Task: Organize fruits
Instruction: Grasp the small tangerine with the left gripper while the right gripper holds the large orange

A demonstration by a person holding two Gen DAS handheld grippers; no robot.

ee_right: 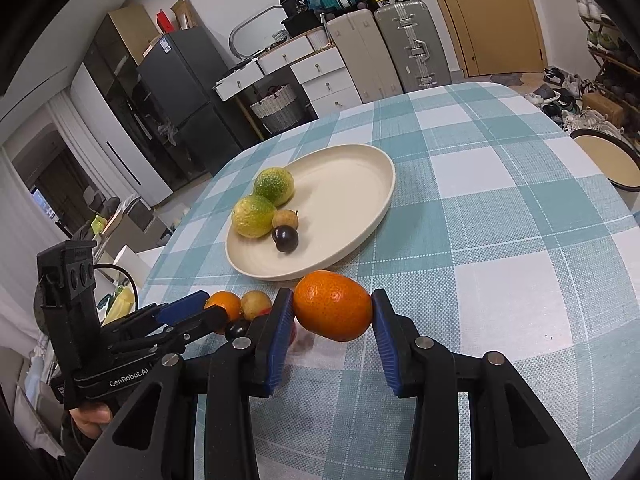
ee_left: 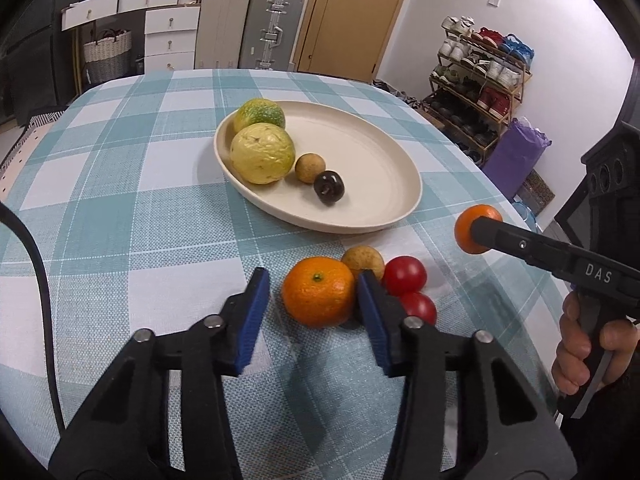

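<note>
The right tongs clamp an orange between blue ribbed pads, holding it clear of the cloth just short of the plate. The left tongs straddle a second orange that sits on the table; the right pad touches its side, while a gap shows at the left pad, so it is not yet gripped.

Four fruits already lie in the plate: two large wrinkled yellow-green ones, a small tan ball and a dark glossy one. Left on the cloth, bunched beside the second orange, are a tan fruit and two smooth red ones. By my reckoning the job is about half done.

The plate is a matte cream oval with a low rim. The oranges have dimpled peel. The tablecloth is coarse woven teal-and-white check.
</note>
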